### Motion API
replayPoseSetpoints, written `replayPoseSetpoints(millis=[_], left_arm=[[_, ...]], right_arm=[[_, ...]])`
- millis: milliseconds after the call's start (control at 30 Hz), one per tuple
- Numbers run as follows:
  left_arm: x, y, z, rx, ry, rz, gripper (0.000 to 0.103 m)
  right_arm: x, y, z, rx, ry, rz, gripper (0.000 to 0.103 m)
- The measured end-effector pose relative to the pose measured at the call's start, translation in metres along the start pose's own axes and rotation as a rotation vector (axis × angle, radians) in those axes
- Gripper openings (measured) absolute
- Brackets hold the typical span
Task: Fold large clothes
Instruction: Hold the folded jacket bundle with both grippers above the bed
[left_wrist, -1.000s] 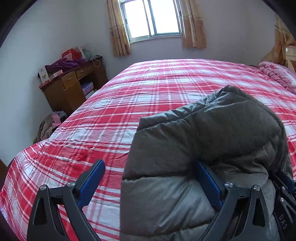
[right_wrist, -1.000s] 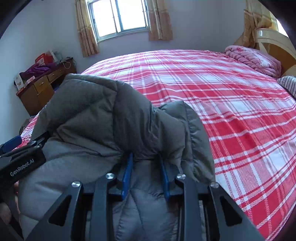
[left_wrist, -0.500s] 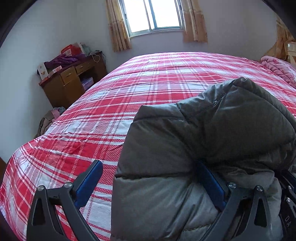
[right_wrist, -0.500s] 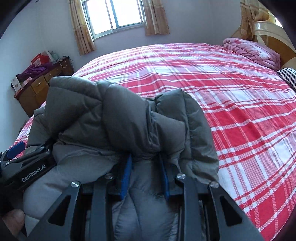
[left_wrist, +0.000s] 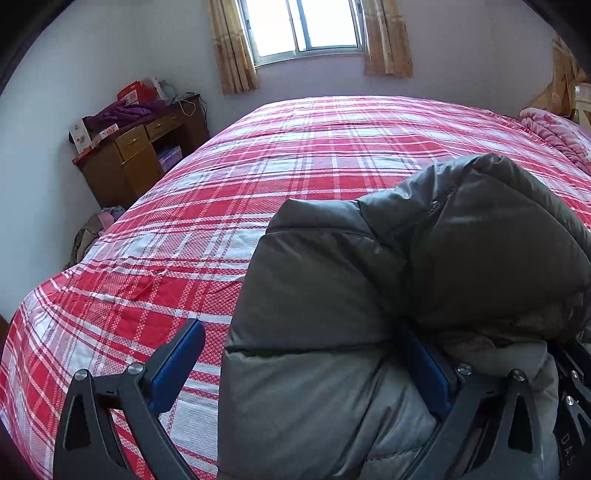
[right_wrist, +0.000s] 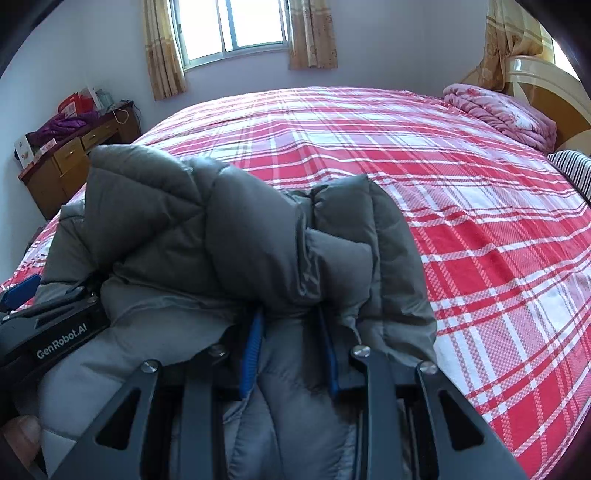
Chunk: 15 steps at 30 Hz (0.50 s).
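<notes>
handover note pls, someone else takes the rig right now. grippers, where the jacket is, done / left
Right gripper: shut on a fold of the grey puffer jacket.
Left gripper: jaws wide open, jacket bulk lying between them; only the right-hand finger touches fabric, so no real grip.
Jacket: bunched and doubled over at the near edge of the plaid bed, close to both cameras; whether it rests on the bed I cannot tell.
Done: jacket gathered into a bundle.
Left: lay it down, flatten and square the fold.
</notes>
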<state>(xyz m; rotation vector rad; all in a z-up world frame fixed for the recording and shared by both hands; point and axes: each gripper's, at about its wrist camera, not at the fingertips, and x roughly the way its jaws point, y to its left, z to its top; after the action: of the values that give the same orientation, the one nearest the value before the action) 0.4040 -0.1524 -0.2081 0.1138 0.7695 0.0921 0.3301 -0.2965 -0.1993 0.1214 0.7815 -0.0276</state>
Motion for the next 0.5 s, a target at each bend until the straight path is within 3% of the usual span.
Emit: replayPoseSetpoints(millis=[500], left_arm=[[0.0048, 0.0006, -0.0013, 0.008, 0.015, 0.0, 0.102]], right_arm=[[0.0018, 0.008, 0.0005, -0.02, 0.011, -0.027, 0.03]])
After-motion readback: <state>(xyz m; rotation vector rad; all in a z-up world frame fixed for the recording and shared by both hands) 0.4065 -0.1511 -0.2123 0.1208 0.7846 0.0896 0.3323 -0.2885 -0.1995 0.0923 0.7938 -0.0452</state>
